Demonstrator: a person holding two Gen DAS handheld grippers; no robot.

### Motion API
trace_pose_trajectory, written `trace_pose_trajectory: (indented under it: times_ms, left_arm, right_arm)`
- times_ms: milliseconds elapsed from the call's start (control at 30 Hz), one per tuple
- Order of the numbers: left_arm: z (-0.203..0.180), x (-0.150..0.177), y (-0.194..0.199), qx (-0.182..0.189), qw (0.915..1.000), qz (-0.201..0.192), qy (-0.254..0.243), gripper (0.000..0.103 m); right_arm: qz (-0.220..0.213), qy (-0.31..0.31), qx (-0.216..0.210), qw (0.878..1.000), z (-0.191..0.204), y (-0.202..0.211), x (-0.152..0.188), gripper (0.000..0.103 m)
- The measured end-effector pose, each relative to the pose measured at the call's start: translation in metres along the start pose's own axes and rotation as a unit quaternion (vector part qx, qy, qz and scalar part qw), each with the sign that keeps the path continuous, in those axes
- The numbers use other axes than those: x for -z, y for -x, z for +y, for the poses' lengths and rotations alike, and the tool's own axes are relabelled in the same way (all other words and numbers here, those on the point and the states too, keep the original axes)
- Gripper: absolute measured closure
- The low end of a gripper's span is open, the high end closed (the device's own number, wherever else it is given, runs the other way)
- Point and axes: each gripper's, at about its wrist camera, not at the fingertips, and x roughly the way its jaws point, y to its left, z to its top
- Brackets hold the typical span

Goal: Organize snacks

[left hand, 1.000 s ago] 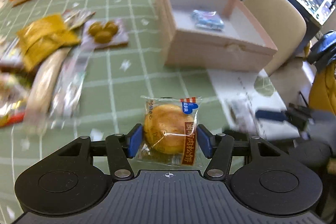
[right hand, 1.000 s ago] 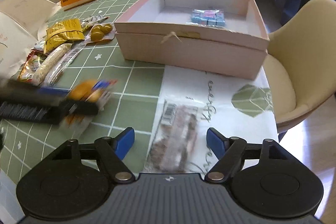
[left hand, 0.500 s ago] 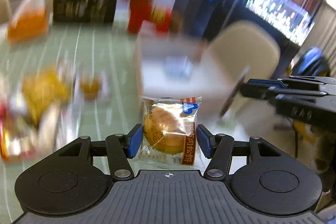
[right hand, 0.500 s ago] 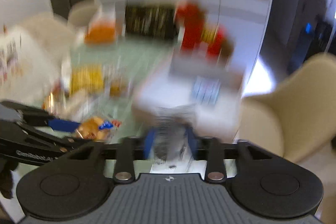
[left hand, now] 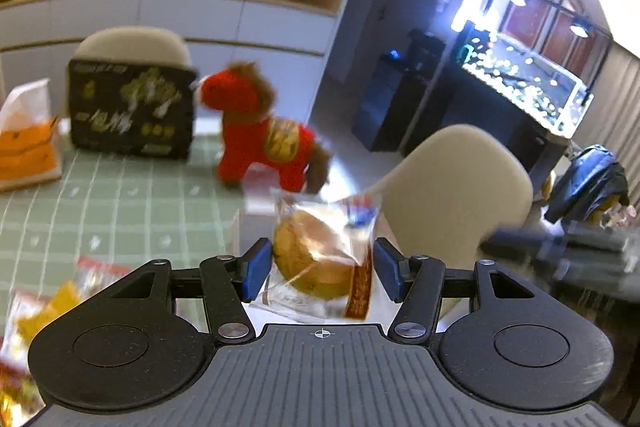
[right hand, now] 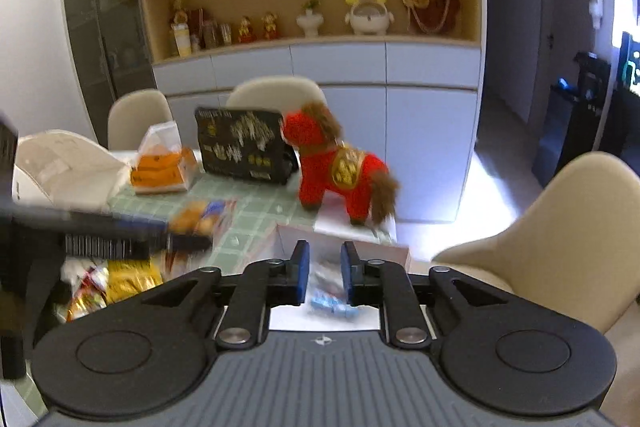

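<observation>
A round golden pastry in a clear wrapper (left hand: 320, 259) sits between the blue pads of my left gripper (left hand: 320, 274), which is shut on it and held up over the table. The same pastry (right hand: 200, 219) shows in the right wrist view at the left. My right gripper (right hand: 325, 274) is nearly closed on a thin clear snack packet (right hand: 324, 277); its jaws are opening slightly. Below them lies the pink box (right hand: 400, 251) with blue candies (right hand: 332, 307) inside. My right gripper appears as a dark blur (left hand: 560, 245) in the left wrist view.
A red plush horse (right hand: 340, 171) stands behind the box, beside a black snack bag (right hand: 244, 151) and an orange tissue pack (right hand: 164, 167). Several loose snacks (right hand: 120, 279) lie on the green checked tablecloth (left hand: 120, 203) at the left. A beige chair (right hand: 560, 235) stands at the right.
Both grippers have risen from the table and tilted up. The right gripper closed on the clear packet that lay on the table and lifted it. The left still holds the pastry.
</observation>
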Motion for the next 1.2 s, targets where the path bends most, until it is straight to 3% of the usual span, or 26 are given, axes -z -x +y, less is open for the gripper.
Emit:
trace_pose_trajectory:
  times_ms: [33,100,133,200,233,267,367,500,633,767,967,1067,1200]
  left_arm:
    - [-0.001,-0.005,-0.007,0.004,1.0,0.002,-0.009,0.041]
    - [-0.001,-0.01,-0.038,-0.016,0.9984,0.048,-0.023,0.045]
    - [0.002,-0.008,-0.043,-0.017,0.9986,0.048,-0.015,0.045]
    - [0.013,-0.002,-0.039,0.02,0.9993,0.024,0.02,0.045]
    - [0.02,0.002,-0.036,0.029,0.9987,0.019,0.037,0.044]
    - [0.028,0.005,-0.033,0.019,0.9987,0.017,0.045,0.044]
    - [0.054,0.022,-0.026,-0.059,0.9971,0.022,0.044,0.045]
    - [0.108,0.055,-0.007,-0.147,0.9827,0.056,0.097,0.046]
    - [0.134,0.091,0.013,-0.18,0.9744,0.092,0.098,0.046]
    - [0.16,0.097,0.027,-0.181,0.9717,0.089,0.122,0.046]
    - [0.213,0.065,0.048,-0.185,0.9678,0.046,0.164,0.046]
    - [0.223,0.066,0.062,-0.162,0.9709,0.043,0.171,0.046]
    - [0.208,0.096,0.078,-0.12,0.9766,0.06,0.168,0.046]
  right_arm:
    - [0.009,-0.003,0.005,1.0,-0.003,-0.007,0.003,0.084]
    - [0.023,-0.016,0.011,1.0,-0.009,-0.014,0.006,0.084]
    - [0.024,-0.023,0.01,0.999,-0.012,-0.015,0.007,0.081]
    - [0.016,-0.03,0.01,0.999,-0.016,-0.013,0.01,0.068]
    - [0.012,-0.033,0.011,0.999,-0.017,-0.013,0.013,0.056]
    - [0.012,-0.035,0.011,0.999,-0.018,-0.014,0.015,0.047]
    - [0.032,-0.03,0.004,0.999,-0.013,-0.029,0.022,0.046]
    - [0.064,-0.021,-0.027,0.997,0.015,-0.053,0.027,0.046]
    - [0.103,-0.005,-0.057,0.993,0.059,-0.085,0.022,0.046]
    - [0.137,0.013,-0.076,0.988,0.11,-0.117,0.011,0.046]
    - [0.184,-0.011,-0.112,0.976,0.169,-0.177,-0.005,0.045]
    - [0.197,-0.011,-0.091,0.976,0.185,-0.215,-0.008,0.041]
    - [0.205,-0.02,-0.081,0.975,0.207,-0.275,-0.016,0.038]
